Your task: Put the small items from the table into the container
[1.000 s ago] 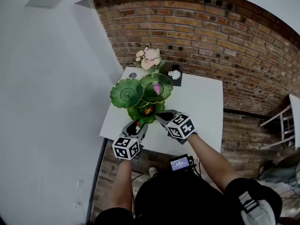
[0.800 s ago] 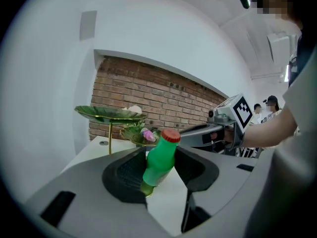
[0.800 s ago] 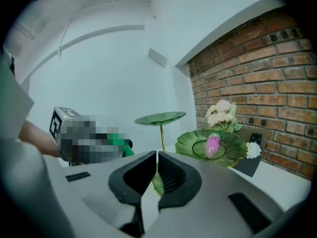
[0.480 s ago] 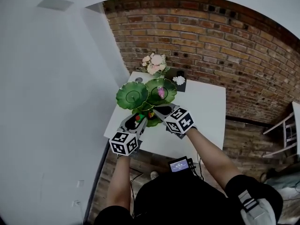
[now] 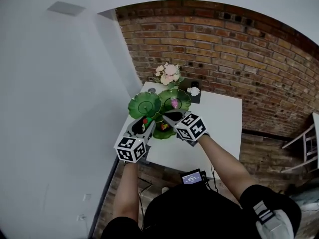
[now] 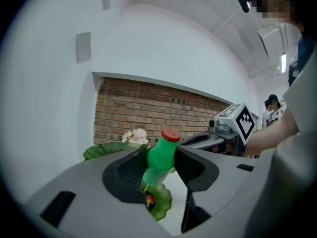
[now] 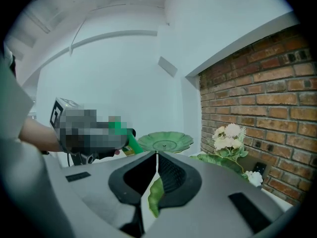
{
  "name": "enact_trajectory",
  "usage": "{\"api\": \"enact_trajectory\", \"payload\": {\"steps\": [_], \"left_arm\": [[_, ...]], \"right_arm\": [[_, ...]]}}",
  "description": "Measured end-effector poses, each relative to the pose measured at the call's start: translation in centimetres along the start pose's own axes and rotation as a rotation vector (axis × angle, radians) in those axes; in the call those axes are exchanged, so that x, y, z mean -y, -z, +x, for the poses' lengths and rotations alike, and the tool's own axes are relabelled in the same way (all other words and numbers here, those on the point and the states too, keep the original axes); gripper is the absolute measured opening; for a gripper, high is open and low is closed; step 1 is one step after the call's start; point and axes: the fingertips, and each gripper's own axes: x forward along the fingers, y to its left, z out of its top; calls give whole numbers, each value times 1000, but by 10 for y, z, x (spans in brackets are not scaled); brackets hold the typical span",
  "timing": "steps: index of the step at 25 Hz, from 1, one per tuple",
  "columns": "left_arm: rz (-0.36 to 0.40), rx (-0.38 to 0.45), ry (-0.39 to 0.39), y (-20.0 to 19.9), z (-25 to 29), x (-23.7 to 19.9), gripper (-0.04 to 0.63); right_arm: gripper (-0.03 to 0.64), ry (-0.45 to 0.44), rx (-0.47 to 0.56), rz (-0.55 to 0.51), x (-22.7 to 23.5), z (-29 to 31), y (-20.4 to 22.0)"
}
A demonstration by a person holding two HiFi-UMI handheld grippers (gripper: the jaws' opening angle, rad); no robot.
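White table [image 5: 219, 123] stands by a brick wall [image 5: 224, 49] — plain grey wall [image 5: 60, 108] at left.

Green bottle [image 6: 159, 161] with a red cap [image 6: 171, 135]; green leaf-shaped dishes [image 5: 144, 105]; white bench [image 5: 220, 121]; red-brown brick wall [image 5: 224, 49]; pale pink and white flowers [image 5: 169, 72].

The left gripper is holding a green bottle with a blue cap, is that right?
No. The cap is red, not blue; the left gripper view shows it. Otherwise yes: the left gripper is holding a green bottle.
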Motion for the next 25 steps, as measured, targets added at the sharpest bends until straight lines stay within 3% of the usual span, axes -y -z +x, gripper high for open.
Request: {"api": "enact_trajectory", "payload": {"steps": [7,25], "left_arm": [[9,41,-51,-18,3,-21,181],[4,22,-132,-3,16,-58,181]], "right_arm": [[23,5,7,-2,5,4,-7],[24,17,-16,37,25,21,10]]}}
